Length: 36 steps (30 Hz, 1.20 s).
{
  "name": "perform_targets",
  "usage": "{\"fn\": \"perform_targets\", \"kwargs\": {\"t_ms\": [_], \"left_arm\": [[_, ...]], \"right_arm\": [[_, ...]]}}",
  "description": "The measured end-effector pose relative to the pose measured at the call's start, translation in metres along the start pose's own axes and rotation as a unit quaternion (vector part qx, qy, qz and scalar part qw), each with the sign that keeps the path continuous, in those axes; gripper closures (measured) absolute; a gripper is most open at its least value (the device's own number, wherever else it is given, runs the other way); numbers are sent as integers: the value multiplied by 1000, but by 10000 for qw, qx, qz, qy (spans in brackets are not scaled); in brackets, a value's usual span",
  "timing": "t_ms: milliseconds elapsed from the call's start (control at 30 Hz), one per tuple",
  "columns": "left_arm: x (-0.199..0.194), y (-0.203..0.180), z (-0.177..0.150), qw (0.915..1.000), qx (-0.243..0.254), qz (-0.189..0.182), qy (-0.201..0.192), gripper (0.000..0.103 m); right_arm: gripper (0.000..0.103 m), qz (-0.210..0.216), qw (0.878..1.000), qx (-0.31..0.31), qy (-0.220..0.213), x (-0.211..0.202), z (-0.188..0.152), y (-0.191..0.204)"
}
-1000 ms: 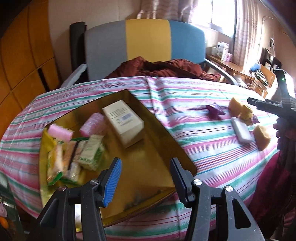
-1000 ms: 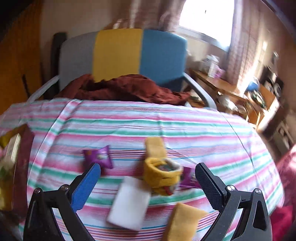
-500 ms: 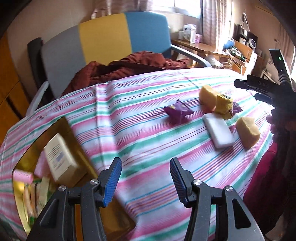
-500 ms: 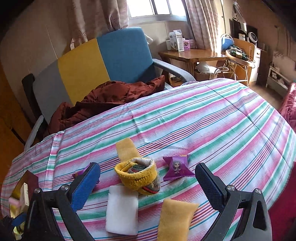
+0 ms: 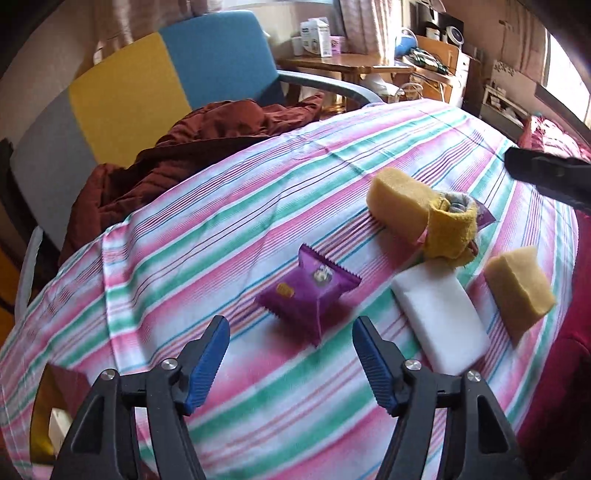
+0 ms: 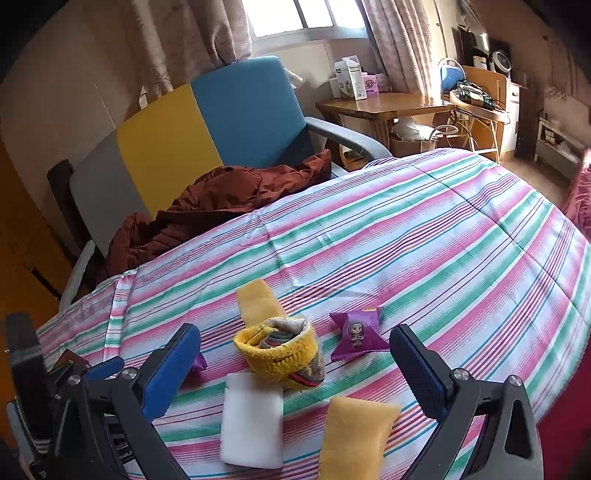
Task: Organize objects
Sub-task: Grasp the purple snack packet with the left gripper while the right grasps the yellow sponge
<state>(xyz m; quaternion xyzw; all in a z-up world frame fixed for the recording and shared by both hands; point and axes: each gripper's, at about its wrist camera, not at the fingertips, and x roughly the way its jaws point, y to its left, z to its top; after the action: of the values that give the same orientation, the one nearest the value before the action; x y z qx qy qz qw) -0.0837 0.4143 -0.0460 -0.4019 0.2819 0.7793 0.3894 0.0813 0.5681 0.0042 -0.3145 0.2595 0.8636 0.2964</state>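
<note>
as we lined up, left gripper [image 5: 290, 354] was spread wide & empty, purple snack packet [image 5: 308, 291] lying on cloth just ahead btwn its fingers, nearer than right gripper [image 6: 295, 363], also spread.

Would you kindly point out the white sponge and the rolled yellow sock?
white sponge [image 6: 252, 421], right wrist view, middle of its top face.
rolled yellow sock [image 6: 280, 356], right wrist view, on its yellow cuff.

- Lived-in home room, not a lab or shop.
- Counter [image 6: 406, 236] draped in a pink, green and white striped cloth.
- Armchair [image 6: 207, 125] in grey, yellow and blue, a brown jacket [image 6: 221, 199] heaped on its seat.
- Patterned curtains [image 6: 192, 33] around a bright window [image 6: 291, 16].
- Wooden side table [image 6: 384, 105] crowded with cartons.
</note>
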Motion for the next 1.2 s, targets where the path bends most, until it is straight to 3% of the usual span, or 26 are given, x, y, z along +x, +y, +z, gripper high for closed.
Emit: {"fn": "perform_targets", "kwargs": {"t_ms": [267, 333, 367, 467, 633, 833, 1100, 1200], "left_arm": [[42, -5, 20, 9995, 264, -118, 150, 32], [51, -2, 20, 9992, 154, -251, 254, 41], [53, 0, 19, 9991, 67, -315, 279, 59], [54, 2, 13, 9989, -84, -346, 298, 64], [38, 0, -7, 9979, -359, -419, 338, 65], [-1, -19, -32, 9967, -528, -593, 163, 65], [-55, -26, -59, 9929, -863, -805, -156, 65], [-71, -19, -65, 9903, -1025, -900, -270, 65]], "right_arm": [[0, -4, 9940, 1077, -181, -5, 8, -43], [0, -4, 9926, 1204, -135, -2, 8, -48], [0, 3, 9922, 1242, -93, -1, 8, -49], [0, 9, 9928, 1198, -17, 3, 8, -47], [0, 24, 9936, 1127, 48, 7, 7, -45], [0, 44, 9838, 1788, -134, -3, 6, -76], [0, -144, 9866, 1396, 836, 28, -6, -61], [0, -118, 9895, 1066, 970, 24, -10, -49]]}}
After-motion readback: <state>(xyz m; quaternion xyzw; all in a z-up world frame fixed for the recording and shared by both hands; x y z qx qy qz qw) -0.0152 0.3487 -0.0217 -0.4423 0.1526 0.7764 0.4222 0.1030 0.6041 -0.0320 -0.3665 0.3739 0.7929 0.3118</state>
